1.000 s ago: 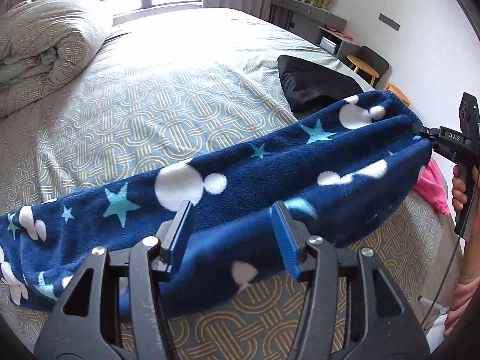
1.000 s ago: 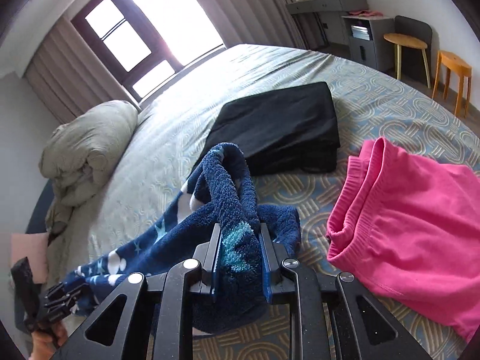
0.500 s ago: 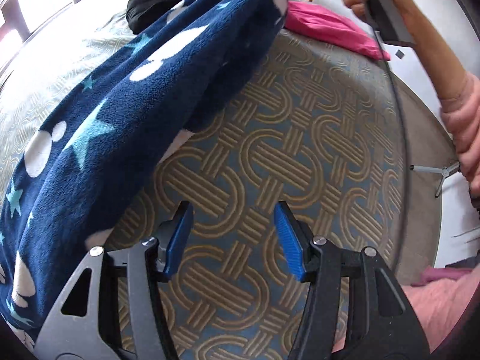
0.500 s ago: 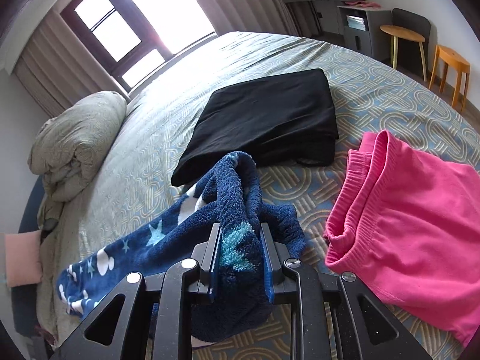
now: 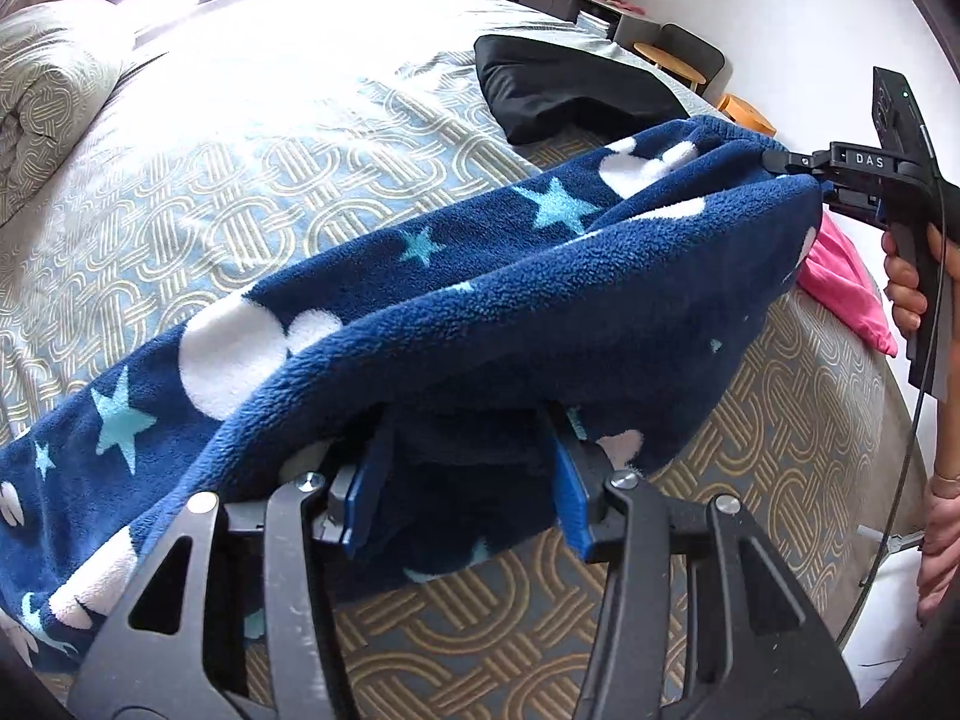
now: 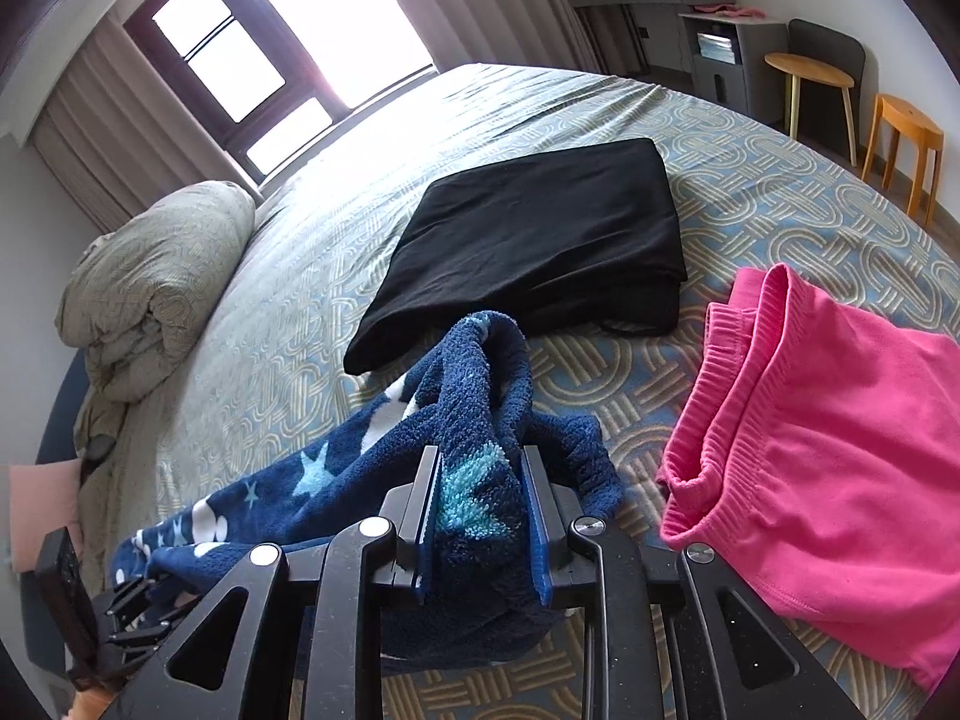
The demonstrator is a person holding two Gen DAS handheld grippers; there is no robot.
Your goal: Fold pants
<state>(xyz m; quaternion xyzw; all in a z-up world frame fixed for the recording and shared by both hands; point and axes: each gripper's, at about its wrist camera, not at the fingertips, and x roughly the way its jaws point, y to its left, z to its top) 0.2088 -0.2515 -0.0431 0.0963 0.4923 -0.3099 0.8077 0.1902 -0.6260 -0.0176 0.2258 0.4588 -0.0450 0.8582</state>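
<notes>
The navy fleece pants (image 5: 480, 300) with white and light-blue star prints hang stretched above the bed between both grippers. My left gripper (image 5: 468, 480) stands open with its blue pads either side of a hanging fold of the pants; the fabric drapes over the fingertips. My right gripper (image 6: 480, 516) is shut on the other end of the pants (image 6: 468, 420), and it also shows in the left wrist view (image 5: 798, 171) at the far right. The left gripper (image 6: 129, 609) shows at the bottom left of the right wrist view.
A folded black garment (image 6: 534, 240) lies on the patterned bedspread (image 5: 252, 138) behind the pants. Pink pants (image 6: 828, 450) lie at the right near the bed edge. A rolled duvet (image 6: 150, 288) sits at the head. Stools and a cabinet stand by the wall.
My left gripper has swung back from the bare bedspread to the pants and now sits around a hanging fold. The right gripper keeps its hold, shifted slightly.
</notes>
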